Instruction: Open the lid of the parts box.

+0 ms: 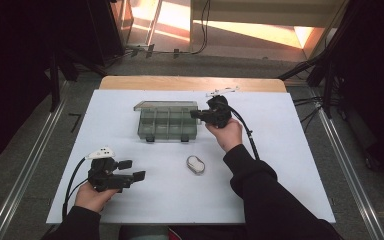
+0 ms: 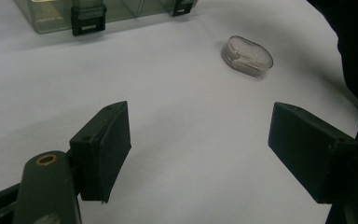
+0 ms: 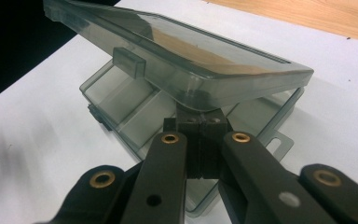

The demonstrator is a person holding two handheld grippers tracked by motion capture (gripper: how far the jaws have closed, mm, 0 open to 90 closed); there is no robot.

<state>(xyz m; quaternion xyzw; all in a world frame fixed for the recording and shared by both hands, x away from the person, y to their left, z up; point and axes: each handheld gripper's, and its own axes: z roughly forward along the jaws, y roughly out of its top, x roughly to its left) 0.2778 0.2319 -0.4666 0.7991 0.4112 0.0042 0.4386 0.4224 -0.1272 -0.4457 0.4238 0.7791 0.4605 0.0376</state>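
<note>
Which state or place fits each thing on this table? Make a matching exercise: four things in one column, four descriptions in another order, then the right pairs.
Things
1. right gripper
2. left gripper
3. storage box lid
4. small oval case

Descriptions
A. lies alone on the white sheet, in front of the box
B. jaws wide apart, nothing between them
C. raised at a slant above the compartments
D. jaws shut, under the lid's front edge

Pairs: 1-D, 2-B, 3-C, 4-A
</note>
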